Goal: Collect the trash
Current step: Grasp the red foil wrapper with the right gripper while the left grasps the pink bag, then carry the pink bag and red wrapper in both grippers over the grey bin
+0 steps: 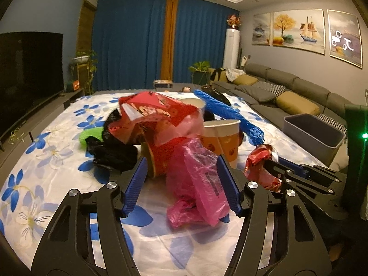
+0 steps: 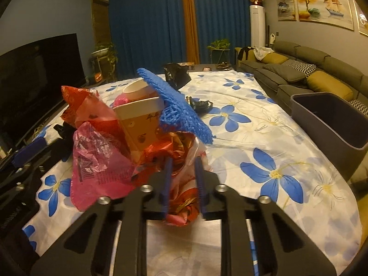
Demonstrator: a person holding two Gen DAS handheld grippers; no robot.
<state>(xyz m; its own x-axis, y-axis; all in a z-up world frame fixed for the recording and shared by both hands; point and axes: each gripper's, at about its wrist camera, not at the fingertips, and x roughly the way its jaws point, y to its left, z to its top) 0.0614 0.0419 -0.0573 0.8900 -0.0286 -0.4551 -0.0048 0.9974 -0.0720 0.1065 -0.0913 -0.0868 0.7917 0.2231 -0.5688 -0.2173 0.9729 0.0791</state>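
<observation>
Living room, flowered tablecloth (image 2: 271,142) over table, sofa behind. Trash pile centre: pink bag (image 1: 197,184) between spread fingers of left gripper (image 1: 181,184), not pinched, fingers released. Paper cup (image 2: 142,126) and blue foam net (image 2: 179,108) just beyond right fingertips. Right gripper (image 2: 184,184) narrowed on red wrapper (image 2: 181,204), seemingly grasping it. Grey bin (image 2: 333,124) well off to right of right fingers. Step, likely: wrapper pickup. Next: lift wrapper clear without dragging cup, carry to bin, release; left then closes on pink bag.

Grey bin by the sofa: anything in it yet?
Looks empty: the grey bin shows only bare inner walls, though its bottom is partly hidden.
</observation>
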